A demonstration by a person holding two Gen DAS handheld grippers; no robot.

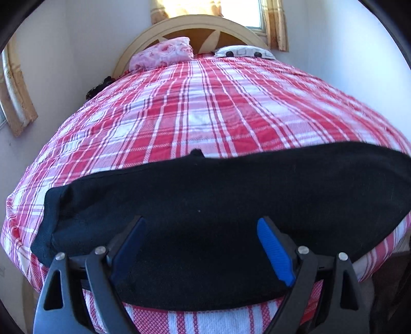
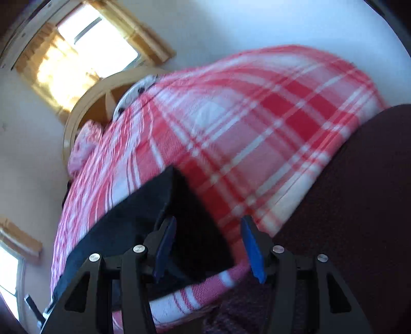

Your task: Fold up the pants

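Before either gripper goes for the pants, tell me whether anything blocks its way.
Nothing visible does. The black pants lie bare on the plaid bedspread, right under the open left gripper. The open right gripper hangs over their end, nothing between.

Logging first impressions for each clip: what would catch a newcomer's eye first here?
The black pants lie in a long band across the near edge of the bed, on a loud red-and-white plaid bedspread. The left gripper hangs open over them. A sunlit curtained window glows behind the headboard.
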